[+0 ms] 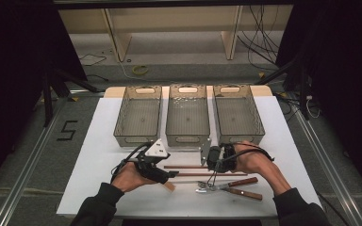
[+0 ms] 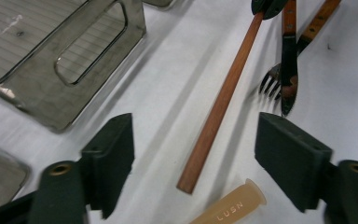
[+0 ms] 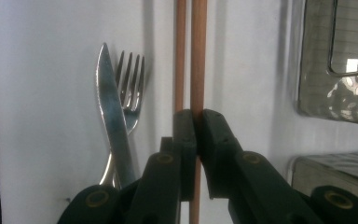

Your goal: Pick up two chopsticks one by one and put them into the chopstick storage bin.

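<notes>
Chopstick [image 3: 198,56] is pinched tight in your right gripper [image 3: 198,116]; lift it level. Left gripper [image 2: 193,140] gapes wide, holding nothing.

Beige tube [image 2: 228,208] cut off by bottom edge; knife [image 3: 114,135] handle hidden behind jaws

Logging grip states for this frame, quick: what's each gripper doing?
Left gripper: open, holding nothing, jaws either side of a chopstick end.
Right gripper: shut on the other chopstick.
</notes>
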{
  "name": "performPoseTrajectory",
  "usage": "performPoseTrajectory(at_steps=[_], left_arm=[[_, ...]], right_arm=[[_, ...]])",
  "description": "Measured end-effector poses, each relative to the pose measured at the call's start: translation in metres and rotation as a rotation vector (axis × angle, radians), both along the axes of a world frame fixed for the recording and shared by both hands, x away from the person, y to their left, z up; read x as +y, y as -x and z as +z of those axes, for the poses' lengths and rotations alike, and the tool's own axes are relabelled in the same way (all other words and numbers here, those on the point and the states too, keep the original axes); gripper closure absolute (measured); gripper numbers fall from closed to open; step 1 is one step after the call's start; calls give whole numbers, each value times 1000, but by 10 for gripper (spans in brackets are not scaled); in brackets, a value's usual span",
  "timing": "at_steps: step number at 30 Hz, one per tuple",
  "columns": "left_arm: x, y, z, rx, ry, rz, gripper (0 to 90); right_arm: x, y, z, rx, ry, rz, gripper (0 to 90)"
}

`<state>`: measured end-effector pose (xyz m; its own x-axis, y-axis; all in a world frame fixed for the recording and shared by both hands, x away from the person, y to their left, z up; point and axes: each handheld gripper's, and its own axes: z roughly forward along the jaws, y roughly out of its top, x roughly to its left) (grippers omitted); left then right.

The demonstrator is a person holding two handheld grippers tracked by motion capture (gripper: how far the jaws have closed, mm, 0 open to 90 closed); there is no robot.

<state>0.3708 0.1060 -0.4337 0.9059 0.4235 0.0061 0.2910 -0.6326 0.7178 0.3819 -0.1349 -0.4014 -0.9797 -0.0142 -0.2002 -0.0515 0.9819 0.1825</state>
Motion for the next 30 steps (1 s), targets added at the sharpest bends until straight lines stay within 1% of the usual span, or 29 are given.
performPoseTrajectory(at_steps=[2, 3, 4, 5, 8, 10, 11, 14, 15, 17, 18, 19, 20, 21, 22, 23, 24, 25, 27, 29, 30], left_arm=[[-2, 0, 0, -1, -8, -2, 334], [-3, -1, 1, -4, -26, -6, 351], [-6, -2, 2, 2, -48, -33, 367], [-6, -2, 2, 2, -48, -33, 381], [-10, -2, 4, -1, -77, -68, 435], [-11, -2, 3, 1, -77, -71, 472], [-13, -2, 4, -2, -94, -93, 489], [-14, -1, 4, -1, -91, -104, 543], [-14, -1, 4, -6, -100, -115, 559], [-16, 0, 5, 1, -114, -135, 587], [-16, 0, 5, 1, -114, -135, 595], [-17, 0, 5, -3, -127, -145, 603], [-18, 1, 5, -3, -126, -146, 603], [-19, 1, 4, -3, -131, -158, 634], [-19, 1, 4, -3, -131, -158, 646], [-20, 2, 4, -8, -140, -162, 659], [-21, 2, 3, -5, -150, -171, 659], [-22, 2, 2, -3, -148, -169, 671], [-23, 2, 1, -6, -161, -176, 710], [-23, 2, 0, -3, -156, -177, 723], [-23, 2, 0, -3, -156, -180, 746]], right_arm=[[1, 1, 0, -1, -3, 1, 852], [1, 1, 0, -1, -7, 6, 852], [2, 1, 0, -2, -1, 9, 852], [2, 1, 1, -2, 2, 17, 852], [3, 2, 2, -6, 3, 20, 852], [4, 3, 2, -6, 5, 26, 852], [4, 3, 2, -8, 7, 29, 852], [5, 3, 2, -10, 15, 34, 851], [5, 3, 1, -7, 17, 37, 851], [6, 3, 1, -7, 16, 38, 851], [6, 3, 1, -8, 11, 39, 851], [6, 4, 1, -4, 14, 39, 851], [6, 4, 1, -4, 14, 39, 851], [6, 4, 1, -6, 16, 43, 851], [6, 4, 1, -5, 15, 43, 851], [6, 4, 1, -5, 15, 43, 851], [6, 4, 1, -4, 15, 44, 851], [6, 4, 2, -4, 12, 48, 851], [7, 5, 2, -4, 20, 52, 851], [7, 5, 1, -1, 21, 57, 851], [7, 5, 1, 2, 22, 59, 851]])
